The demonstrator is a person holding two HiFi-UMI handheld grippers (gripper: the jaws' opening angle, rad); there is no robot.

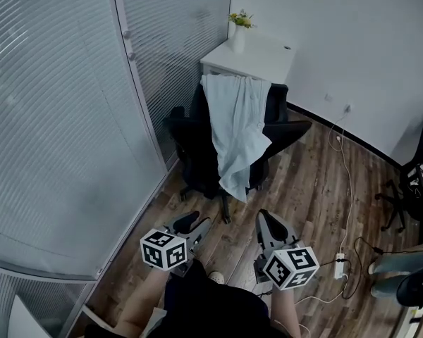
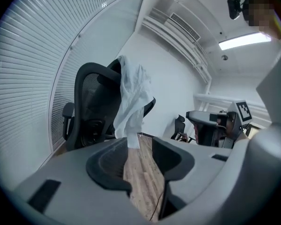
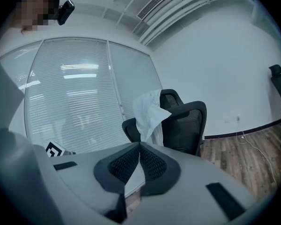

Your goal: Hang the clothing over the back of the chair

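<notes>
Both tongs were empty: my left tongs [image 1: 189, 224] stood apart, and my right tongs [image 1: 266, 220] were pressed together. The pale, soft shirt [image 1: 236, 129] hung in loose folds over the back of the black chair [image 1: 277, 108], well away from me. I think the job was done, so next I only needed to leave it alone. Brown wood floor [image 1: 317, 182] lay all around.

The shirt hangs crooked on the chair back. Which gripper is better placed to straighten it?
Left, probably: the left gripper has its jaws apart and empty, lined up with the shirt's hanging end; the right gripper is shut.
</notes>
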